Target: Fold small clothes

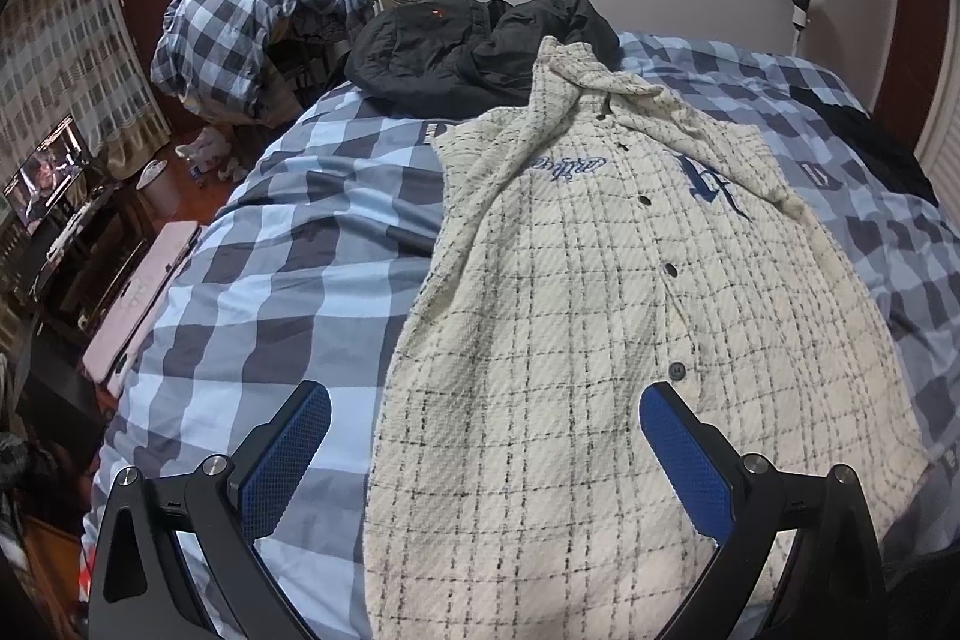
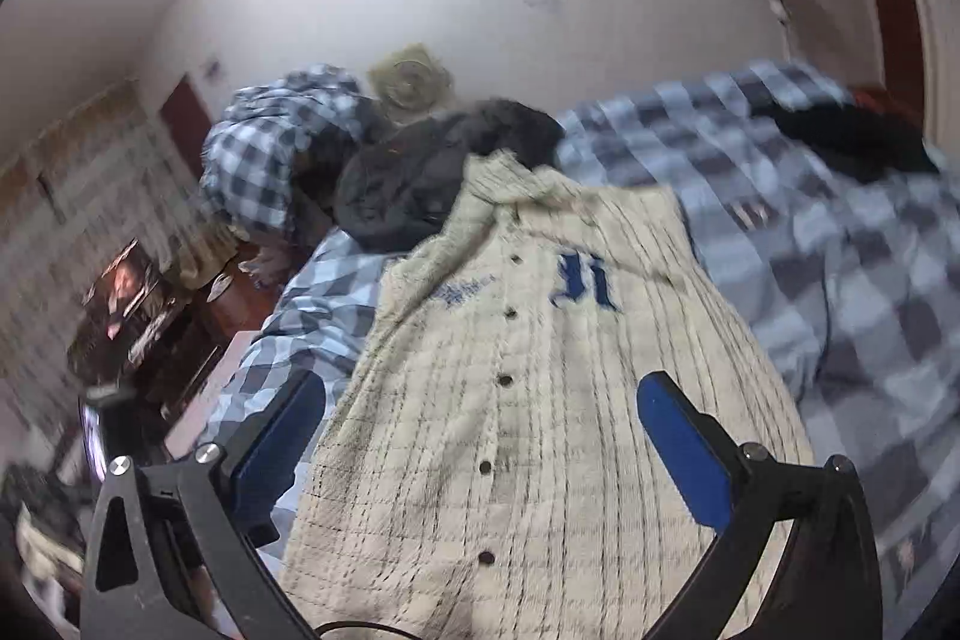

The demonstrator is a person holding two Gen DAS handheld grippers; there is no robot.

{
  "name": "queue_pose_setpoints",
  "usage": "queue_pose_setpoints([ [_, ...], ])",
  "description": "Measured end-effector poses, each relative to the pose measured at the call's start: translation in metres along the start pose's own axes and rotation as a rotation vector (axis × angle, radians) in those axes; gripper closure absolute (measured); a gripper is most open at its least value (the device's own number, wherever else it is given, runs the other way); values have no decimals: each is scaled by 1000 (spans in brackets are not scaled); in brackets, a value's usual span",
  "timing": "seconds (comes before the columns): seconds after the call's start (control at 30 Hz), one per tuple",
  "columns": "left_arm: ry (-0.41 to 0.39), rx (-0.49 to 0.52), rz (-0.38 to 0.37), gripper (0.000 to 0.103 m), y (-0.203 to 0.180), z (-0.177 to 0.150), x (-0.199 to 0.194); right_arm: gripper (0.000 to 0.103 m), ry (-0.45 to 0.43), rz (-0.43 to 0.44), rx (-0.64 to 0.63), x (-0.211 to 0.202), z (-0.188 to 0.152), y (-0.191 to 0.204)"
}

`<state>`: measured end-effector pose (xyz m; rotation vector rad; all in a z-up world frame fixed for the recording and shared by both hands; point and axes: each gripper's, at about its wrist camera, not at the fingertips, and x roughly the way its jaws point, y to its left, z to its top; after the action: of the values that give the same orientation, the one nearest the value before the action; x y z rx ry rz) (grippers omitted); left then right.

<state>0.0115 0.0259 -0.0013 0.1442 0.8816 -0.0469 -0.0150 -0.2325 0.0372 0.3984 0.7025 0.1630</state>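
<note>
Checked blue bedding covers the bed (image 1: 288, 244), and a cream plaid jacket (image 1: 576, 340) lies buttoned and face up on it, collar at the far end beside a black coat (image 1: 456, 58). Both the left gripper (image 1: 485, 451) and the right gripper (image 2: 480, 445) hover over its near hem, jaws apart and empty. Folding looks barely started; next, each should probably take hold of an edge.

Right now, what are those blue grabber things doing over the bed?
A person is holding two grippers above a cream checked jacket that lies buttoned and spread flat on the blue checked bed cover. The left gripper and right gripper are both open and hold nothing. No fold shows yet.
</note>
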Motion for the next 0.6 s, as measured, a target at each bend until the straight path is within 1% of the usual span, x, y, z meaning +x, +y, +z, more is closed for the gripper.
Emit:
queue_pose_setpoints([
  [0.03, 0, -1, 2, 0, 0, 0, 0, 1, 22, 11, 11, 5, -3, 3],
  [0.07, 1, -1, 3, 0, 0, 0, 0, 1, 51, 31, 31, 11, -1, -4],
  [0.13, 1, -3, 4, 0, 0, 0, 0, 1, 72, 43, 48, 13, -6, -5],
  [0.23, -1, -2, 12, 0, 1, 0, 0, 1, 147, 123, 94, 22, -11, -11],
  [0.27, 0, -1, 15, 0, 1, 0, 1, 1, 159, 132, 95, 22, -13, -11],
  [0.33, 2, -2, 19, 0, 1, 0, 2, 1, 164, 93, 57, 20, -15, -10],
  [0.4, 3, -3, 21, 0, 1, 0, 2, 1, 103, -41, -33, 14, -15, 1],
  [0.47, 4, -1, 20, 0, 1, 0, 2, 1, 53, -121, -108, 9, -17, 9],
  [0.53, 6, -1, 19, 0, 2, 0, 2, 1, 29, -182, -153, 7, -19, 15],
  [0.6, 9, -4, 17, 0, 2, 0, 3, 1, 35, -199, -173, 8, -19, 18],
])
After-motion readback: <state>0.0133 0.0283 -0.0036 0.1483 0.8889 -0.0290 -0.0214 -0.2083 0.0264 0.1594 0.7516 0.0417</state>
